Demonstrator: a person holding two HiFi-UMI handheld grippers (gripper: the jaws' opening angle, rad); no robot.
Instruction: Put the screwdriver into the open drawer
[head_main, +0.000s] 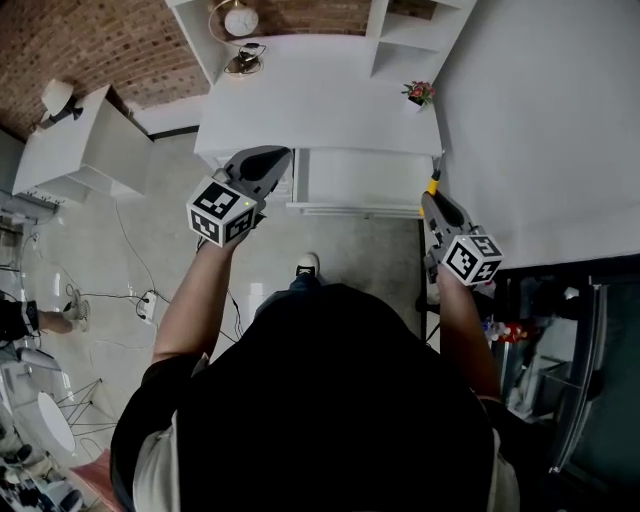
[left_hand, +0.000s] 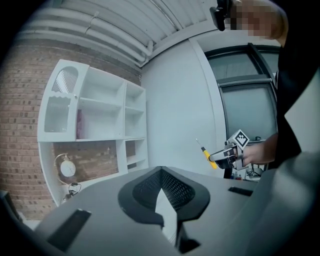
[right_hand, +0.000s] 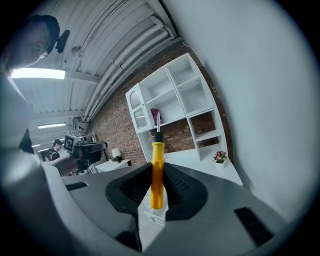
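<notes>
Clamping the screwdriver (right_hand: 157, 169) upright by its handle, the right tongs (head_main: 432, 198) hang with the open drawer (head_main: 355, 181) just leftward, while the left tongs (head_main: 263, 166) stay-free, closed on nothing.

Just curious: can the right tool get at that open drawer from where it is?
Probably yes. The right tool, shut on the screwdriver, hangs by the open drawer, at its right corner; nothing shows between, and the left tool is at the other side.

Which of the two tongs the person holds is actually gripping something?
The right tongs: a yellow-handled screwdriver is clamped between their jaws, with its metal tip pointing away. The left tongs are closed on nothing.
</notes>
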